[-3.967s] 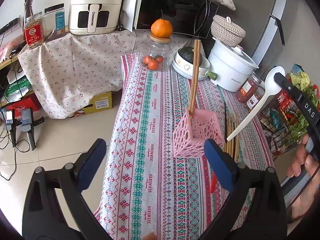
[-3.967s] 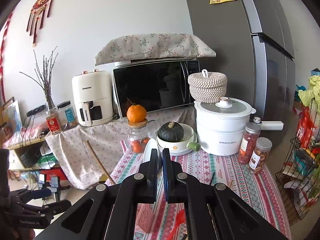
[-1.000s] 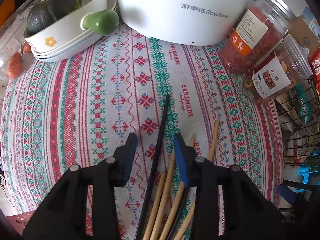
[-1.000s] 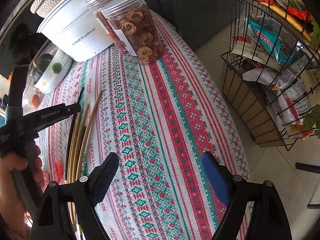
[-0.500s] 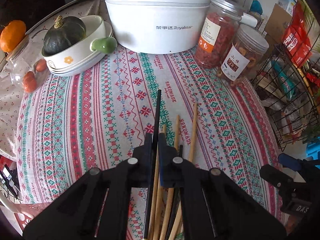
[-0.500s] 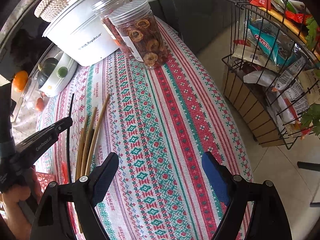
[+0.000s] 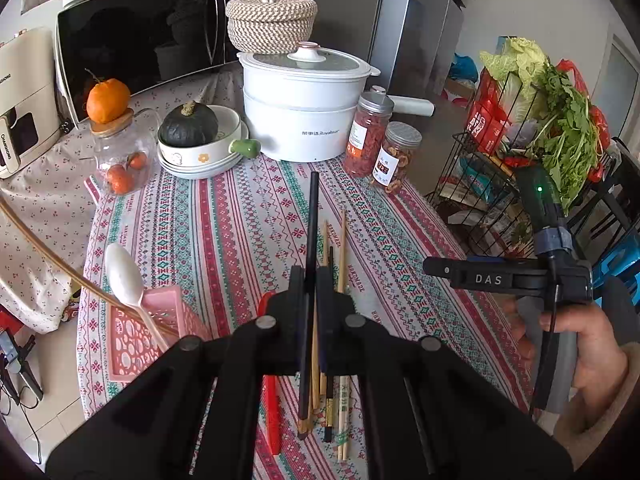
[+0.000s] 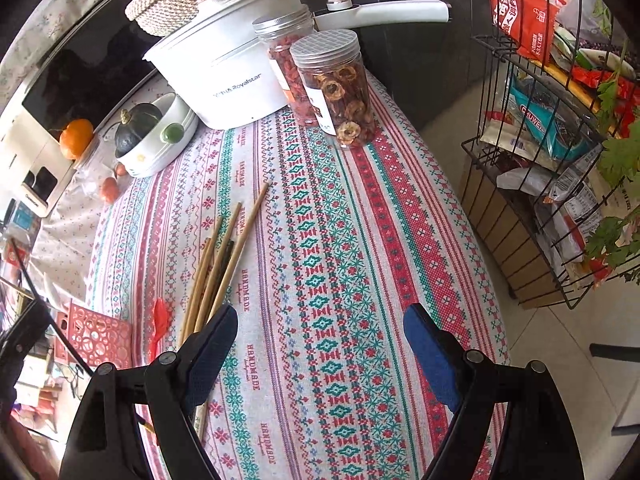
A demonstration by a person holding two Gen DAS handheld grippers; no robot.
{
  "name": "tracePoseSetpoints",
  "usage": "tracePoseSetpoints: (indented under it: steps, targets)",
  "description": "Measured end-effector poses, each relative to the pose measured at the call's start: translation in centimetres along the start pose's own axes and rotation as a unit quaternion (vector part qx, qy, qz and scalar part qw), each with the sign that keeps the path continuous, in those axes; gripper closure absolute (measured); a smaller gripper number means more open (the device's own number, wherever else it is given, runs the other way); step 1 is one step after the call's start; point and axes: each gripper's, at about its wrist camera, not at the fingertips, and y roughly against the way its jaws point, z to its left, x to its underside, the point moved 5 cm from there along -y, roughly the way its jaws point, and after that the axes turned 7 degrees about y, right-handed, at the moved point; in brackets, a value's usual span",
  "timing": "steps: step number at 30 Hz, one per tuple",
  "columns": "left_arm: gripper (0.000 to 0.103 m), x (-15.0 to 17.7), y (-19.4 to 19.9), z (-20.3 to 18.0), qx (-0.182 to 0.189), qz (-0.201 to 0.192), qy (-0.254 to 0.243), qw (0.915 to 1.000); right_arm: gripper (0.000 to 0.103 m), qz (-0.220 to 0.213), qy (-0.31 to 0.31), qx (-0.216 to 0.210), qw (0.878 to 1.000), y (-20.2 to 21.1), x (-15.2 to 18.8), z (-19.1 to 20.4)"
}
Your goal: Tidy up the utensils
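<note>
My left gripper [image 7: 307, 276] is shut on a black chopstick [image 7: 311, 220] and holds it lifted above the patterned tablecloth [image 7: 240, 216]. Several wooden chopsticks [image 7: 341, 248] and a red utensil [image 7: 272, 404] lie on the cloth below it. A pink perforated holder [image 7: 132, 336] stands at the left with a white spoon [image 7: 125, 276] and a brown chopstick [image 7: 48, 256] in it. My right gripper [image 8: 320, 344] is open and empty above the cloth, right of the wooden chopsticks [image 8: 224, 248]. The holder [image 8: 96, 336] shows at the left of the right wrist view.
A white pot [image 7: 300, 108], two jars [image 7: 384, 148], a bowl with a squash [image 7: 200, 140] and a glass jar with an orange [image 7: 116, 148] stand at the back. A wire rack [image 8: 560, 140] of groceries stands off the table's right edge.
My left gripper closed on the black chopstick and lifted it off the table, pulling back and up. My right gripper stayed open and shifted slightly.
</note>
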Motion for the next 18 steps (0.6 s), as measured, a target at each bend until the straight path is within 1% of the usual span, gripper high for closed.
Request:
tracePoseSetpoints:
  steps: [5, 8, 9, 10, 11, 13, 14, 15, 16, 17, 18]
  targets:
    - [0.097, 1.6, 3.6, 1.7, 0.026, -0.032, 0.024, 0.9989, 0.017, -0.011, 0.024, -0.008, 1.000, -0.9, 0.0, 2.0]
    - [0.097, 2.0, 4.4, 2.4, 0.037, -0.034, 0.036, 0.9981, 0.017, -0.014, 0.032, -0.017, 0.999, -2.5, -0.4, 3.1]
    - [0.097, 1.9, 4.8, 2.6, 0.043, -0.036, 0.038, 0.9977, 0.020, -0.014, 0.031, -0.020, 0.999, -3.1, -0.5, 3.3]
    - [0.097, 2.0, 5.4, 2.7, 0.048, -0.040, 0.038, 0.9973, 0.025, -0.014, 0.030, -0.023, 0.999, -3.7, -0.7, 3.5]
    - [0.097, 2.0, 5.8, 2.8, 0.051, -0.042, 0.034, 0.9972, 0.029, -0.012, 0.029, -0.026, 0.999, -4.3, -0.8, 3.6]
    - [0.097, 2.1, 6.4, 3.0, 0.057, -0.046, 0.032, 0.9968, 0.040, -0.006, 0.033, -0.028, 0.999, -5.5, -1.0, 4.0]
    - [0.097, 2.1, 6.6, 3.2, 0.062, -0.045, 0.035, 0.9964, 0.043, -0.005, 0.034, -0.029, 0.999, -6.0, -1.2, 4.2]
    - [0.097, 2.1, 6.9, 3.5, 0.067, -0.046, 0.040, 0.9959, 0.048, -0.005, 0.033, -0.031, 0.999, -6.5, -1.4, 4.5]
    - [0.097, 2.1, 7.1, 3.8, 0.070, -0.047, 0.044, 0.9954, 0.053, -0.004, 0.031, -0.036, 0.999, -6.9, -1.5, 4.8]
    - [0.097, 2.1, 7.2, 4.0, 0.073, -0.048, 0.044, 0.9952, 0.055, -0.004, 0.029, -0.042, 0.999, -7.3, -1.7, 5.2]
    - [0.097, 2.0, 7.3, 4.1, 0.074, -0.049, 0.044, 0.9951, 0.060, -0.005, 0.027, -0.049, 0.998, -7.7, -2.0, 5.6]
